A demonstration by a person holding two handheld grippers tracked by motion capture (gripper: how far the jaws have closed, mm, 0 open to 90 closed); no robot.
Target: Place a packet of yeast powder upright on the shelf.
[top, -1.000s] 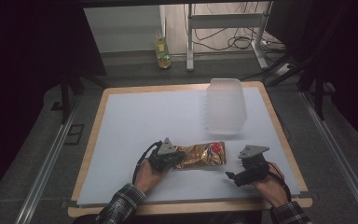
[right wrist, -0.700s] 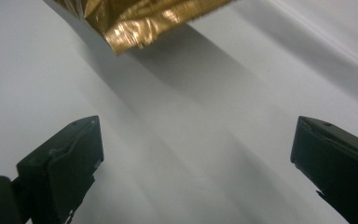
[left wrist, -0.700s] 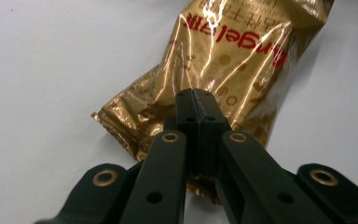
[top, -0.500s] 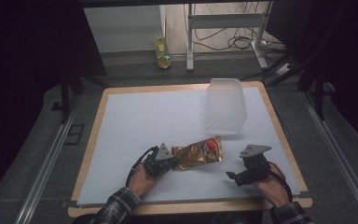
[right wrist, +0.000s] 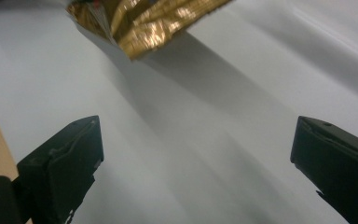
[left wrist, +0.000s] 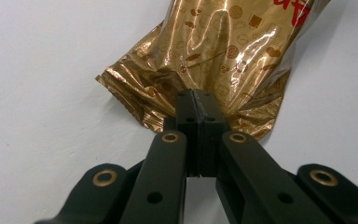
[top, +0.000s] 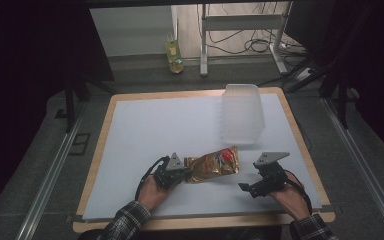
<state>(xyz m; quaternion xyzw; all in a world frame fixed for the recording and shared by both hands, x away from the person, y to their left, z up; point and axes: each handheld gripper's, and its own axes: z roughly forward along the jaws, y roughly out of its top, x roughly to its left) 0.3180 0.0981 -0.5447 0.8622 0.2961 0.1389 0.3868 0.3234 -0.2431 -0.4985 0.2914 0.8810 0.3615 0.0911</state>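
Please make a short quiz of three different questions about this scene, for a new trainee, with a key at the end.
1. True or false: the left hand-held gripper is shut on the sealed end of the gold snack bag.
2. Which describes the right hand-held gripper?
A. shut on the bag
B. open, holding nothing
C. inside the container
3. Fill in: the translucent plastic container sits toward the ______ right part of the white table surface, away from the person.

Key: 1 true; 2 B; 3 far.
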